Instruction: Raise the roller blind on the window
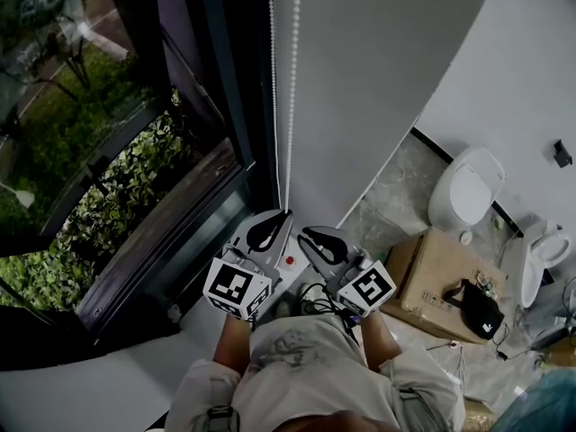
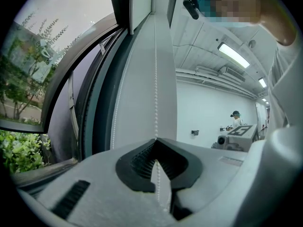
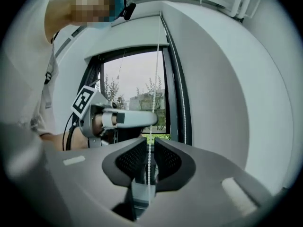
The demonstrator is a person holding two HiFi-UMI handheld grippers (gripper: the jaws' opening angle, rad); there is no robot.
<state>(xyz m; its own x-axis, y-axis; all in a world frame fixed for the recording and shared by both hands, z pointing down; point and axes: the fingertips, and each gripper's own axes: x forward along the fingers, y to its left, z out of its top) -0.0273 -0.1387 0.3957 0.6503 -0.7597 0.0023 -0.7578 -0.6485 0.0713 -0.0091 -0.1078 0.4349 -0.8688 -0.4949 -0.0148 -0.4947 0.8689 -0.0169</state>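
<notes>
**Ana:** Pale, creased shirt cloth (image 1: 297, 358) fills the bottom of the head view, nearest of all. What's on the far left?

**Ben:** The window (image 1: 108, 142), with a dark metal frame, glass, and leafy green bushes outside.

**Ana:** Then the left gripper (image 1: 284, 214)?

**Ben:** Smooth grey plastic, with ribbed black pads and a cube with square markers (image 1: 236, 288) at its back. Its jaws meet at the tips, pinched on the bead chain (image 2: 155, 79).

**Ana:** Describe the chain.

**Ben:** It's a string of small white round beads, hanging in two thin strands just right of the frame. One strand runs straight down into the left gripper's closed tips.

**Ana:** And the right gripper (image 3: 148, 143)?

**Ben:** It sits just beside the left one and has the same grey shell and ribbed pads. Its jaws stand a narrow slit apart, and the same strand hangs down through that slit. The left gripper grips the strand higher up.

**Ana:** What's behind the chain?

**Ben:** A smooth, matt grey surface (image 1: 360, 79). I can't tell whether it's blind cloth or wall.

**Ana:** And further right?

**Ben:** A glossy white toilet (image 1: 466, 192) and a brown cardboard box (image 1: 432, 277) with a black bag (image 1: 481, 311) on it. They're all on a mottled stone floor (image 1: 396, 187), well away from the grippers.
</notes>
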